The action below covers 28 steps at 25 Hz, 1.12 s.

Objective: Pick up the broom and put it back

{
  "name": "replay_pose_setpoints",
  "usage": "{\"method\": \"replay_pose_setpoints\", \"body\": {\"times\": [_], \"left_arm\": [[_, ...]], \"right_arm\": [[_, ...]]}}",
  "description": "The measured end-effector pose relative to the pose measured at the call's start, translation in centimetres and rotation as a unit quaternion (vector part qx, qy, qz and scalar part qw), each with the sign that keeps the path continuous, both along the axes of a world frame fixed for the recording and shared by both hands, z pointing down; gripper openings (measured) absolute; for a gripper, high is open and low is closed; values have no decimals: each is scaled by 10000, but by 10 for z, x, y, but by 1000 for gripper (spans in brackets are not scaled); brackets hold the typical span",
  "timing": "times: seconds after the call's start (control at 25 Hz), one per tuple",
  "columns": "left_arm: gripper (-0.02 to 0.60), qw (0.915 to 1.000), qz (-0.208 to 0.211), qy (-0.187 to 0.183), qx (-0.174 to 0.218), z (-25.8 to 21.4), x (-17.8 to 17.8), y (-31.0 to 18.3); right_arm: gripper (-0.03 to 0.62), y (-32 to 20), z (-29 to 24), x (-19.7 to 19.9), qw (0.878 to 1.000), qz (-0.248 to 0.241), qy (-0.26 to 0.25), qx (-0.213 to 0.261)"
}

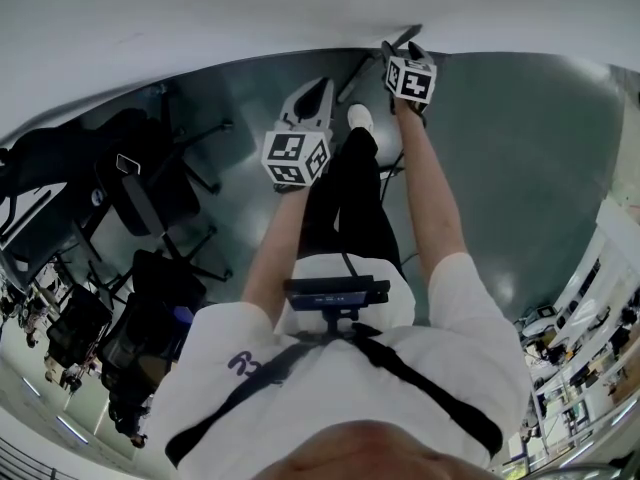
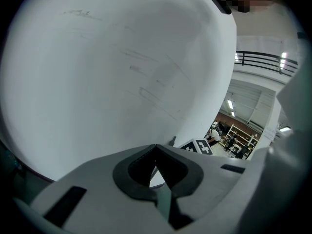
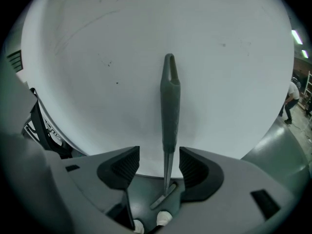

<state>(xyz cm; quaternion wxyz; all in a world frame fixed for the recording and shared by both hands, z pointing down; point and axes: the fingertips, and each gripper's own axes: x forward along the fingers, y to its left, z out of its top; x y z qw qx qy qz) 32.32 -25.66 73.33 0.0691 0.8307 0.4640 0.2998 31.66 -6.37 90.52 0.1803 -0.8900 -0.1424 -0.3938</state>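
One broom (image 3: pixel 169 106) stands (ungripped) inside the parted right claw (image 3: pixel 159 164).

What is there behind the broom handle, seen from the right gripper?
A white wall stands behind the broom handle. The strip of wall directly behind it is covered. Whether they touch, I cannot tell.

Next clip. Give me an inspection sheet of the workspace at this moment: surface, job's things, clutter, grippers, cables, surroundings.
Surface: smooth grey floor meeting a white wall.
Job's things: broom handle upright against the white wall; brush end not made out.
Clutter: office chairs at the person's left.
Grippers: left gripper shut, empty; right gripper open, broom handle between its jaws, pads clear of it.
Cables: nothing seen.
Surroundings: shelves far off; railing higher up.
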Motion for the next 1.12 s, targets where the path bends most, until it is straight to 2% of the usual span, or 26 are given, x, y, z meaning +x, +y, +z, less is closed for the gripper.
{"method": "replay_pose_setpoints", "body": {"times": [0.28, 0.56, 0.76, 1.12], "left_arm": [[12, 10000, -8, 33, -15, -6, 0, 1], [11, 9999, 72, 101, 52, -21, -7, 0], [11, 9999, 77, 118, 1, -46, -5, -19], [11, 9981, -143, 149, -576, -112, 14, -24]], "right_arm": [[235, 2, 3, -14, 9999, 28, 22, 125], [235, -13, -26, -37, 9990, -156, 211, 349], [233, -45, -83, -41, 9973, -588, 432, 54], [220, -79, -201, -31, 9881, -823, 1260, -313]]}}
